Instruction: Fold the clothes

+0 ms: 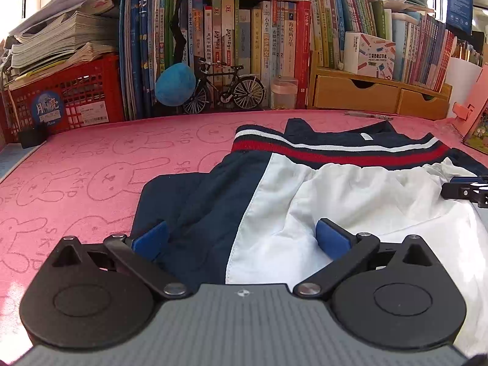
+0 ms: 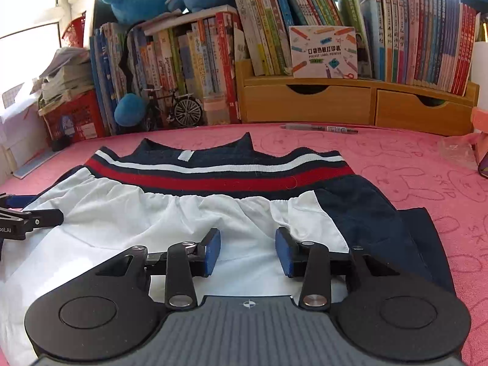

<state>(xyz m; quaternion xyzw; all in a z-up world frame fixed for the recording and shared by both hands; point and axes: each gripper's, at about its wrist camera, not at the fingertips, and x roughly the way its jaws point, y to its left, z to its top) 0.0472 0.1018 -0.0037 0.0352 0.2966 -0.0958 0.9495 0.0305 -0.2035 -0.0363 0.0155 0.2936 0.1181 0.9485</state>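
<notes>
A navy and white garment [image 1: 350, 195] with a red and white striped band [image 2: 219, 177] lies spread on the pink rabbit-print cloth [image 1: 91, 167]. My left gripper [image 1: 241, 238] is open wide, low over the near edge of the garment, where navy meets white; loose fabric lies between its blue pads [image 1: 331, 239], which do not press it. My right gripper [image 2: 247, 250] stands partly open over the white panel, its pads [image 2: 213, 251] apart with nothing pinched. Each gripper's tip shows at the edge of the other's view: the right gripper [image 1: 466, 190], the left gripper [image 2: 27, 222].
Rows of books [image 1: 244, 45] line the back. A red basket [image 1: 70, 97] of papers stands far left, with a model bicycle [image 1: 225, 90] and blue plush [image 1: 175, 84] beside it. Wooden drawers [image 2: 350, 106] stand far right, a pen [image 2: 320, 128] before them.
</notes>
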